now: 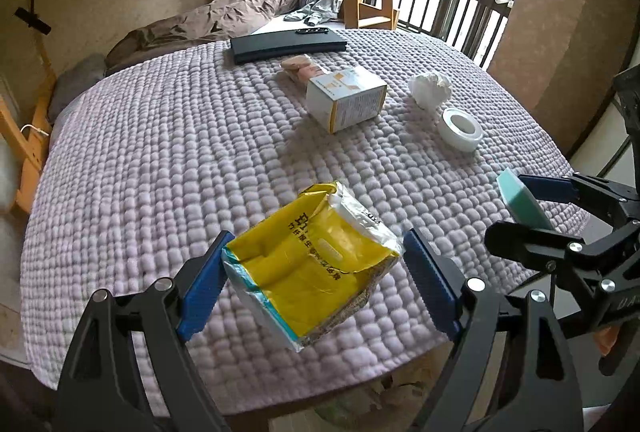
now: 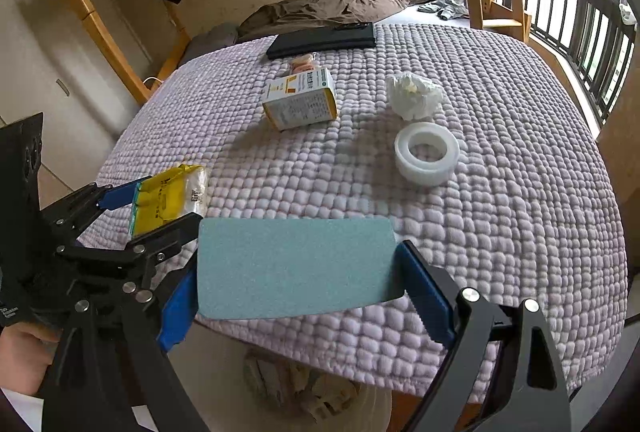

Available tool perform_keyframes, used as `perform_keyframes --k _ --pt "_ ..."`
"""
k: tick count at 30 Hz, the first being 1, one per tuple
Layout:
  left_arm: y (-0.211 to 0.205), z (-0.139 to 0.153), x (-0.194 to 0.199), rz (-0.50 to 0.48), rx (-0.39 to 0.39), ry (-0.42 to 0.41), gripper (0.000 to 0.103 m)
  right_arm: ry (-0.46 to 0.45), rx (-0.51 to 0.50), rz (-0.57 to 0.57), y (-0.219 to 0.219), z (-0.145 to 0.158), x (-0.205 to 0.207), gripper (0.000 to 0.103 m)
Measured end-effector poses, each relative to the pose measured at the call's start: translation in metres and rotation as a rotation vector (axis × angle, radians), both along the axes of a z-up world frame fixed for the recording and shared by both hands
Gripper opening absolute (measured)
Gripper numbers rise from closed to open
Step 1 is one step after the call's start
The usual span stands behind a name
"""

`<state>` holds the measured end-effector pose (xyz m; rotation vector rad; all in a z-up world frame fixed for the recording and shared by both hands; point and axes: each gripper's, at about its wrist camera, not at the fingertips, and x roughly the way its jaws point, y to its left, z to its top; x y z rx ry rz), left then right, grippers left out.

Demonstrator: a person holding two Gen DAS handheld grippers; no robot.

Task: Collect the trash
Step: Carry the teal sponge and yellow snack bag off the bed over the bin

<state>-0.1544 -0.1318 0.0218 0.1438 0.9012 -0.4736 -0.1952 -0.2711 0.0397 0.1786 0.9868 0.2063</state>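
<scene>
Now | left tongs (image 1: 314,282): yellow wrapper (image 1: 312,268) | right tongs (image 2: 298,284): green sponge (image 2: 296,266)

Crumpled yellow wrapper (image 1: 316,264) — clamped, green sponge (image 2: 296,268) — clamped flat

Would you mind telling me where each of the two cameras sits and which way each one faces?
Left wrist: on the left gripper, looking forward and down across the quilt; its blue fingers hold a yellow bag, with the right gripper at the right edge.
Right wrist: on the right gripper, facing likewise; it grips a green sponge, with the left gripper and a hand at left.
Shared: the box, crumpled tissue, tape roll and black case.
</scene>
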Motion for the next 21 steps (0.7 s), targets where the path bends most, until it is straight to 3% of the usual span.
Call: perform_keyframes --k 21 --pt "0.003 0.009 -0.045 0.063 0.047 -0.01 0.087 -0.003 -0.018 0.046 0.007 0.01 -0.044 0.089"
